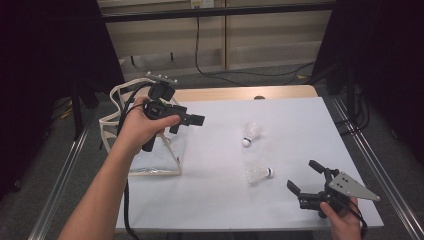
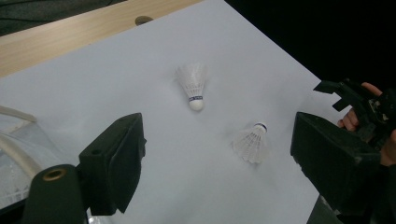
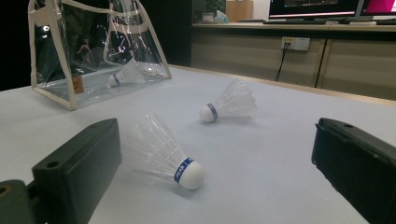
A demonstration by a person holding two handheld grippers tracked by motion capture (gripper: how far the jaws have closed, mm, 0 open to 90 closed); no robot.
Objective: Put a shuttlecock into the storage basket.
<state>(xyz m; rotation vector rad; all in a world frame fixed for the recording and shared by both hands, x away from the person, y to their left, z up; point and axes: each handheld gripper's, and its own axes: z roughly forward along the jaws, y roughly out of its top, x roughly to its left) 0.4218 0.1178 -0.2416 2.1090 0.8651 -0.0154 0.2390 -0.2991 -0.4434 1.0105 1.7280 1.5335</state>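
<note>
Nearest shuttlecock (image 3: 161,154) between right fingers (image 3: 77,168)

Grey floor (image 1: 280,77), wooden cabinets (image 3: 261,51)

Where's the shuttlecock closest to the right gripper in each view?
High view: shuttlecock lies right of centre, cork pointing right, up-left of the right gripper.
Left gripper view: lower right, cork pointing up.
Right gripper view: low centre, between the open fingers, cork toward the camera.
Shared landmark: the clear bag.
</note>
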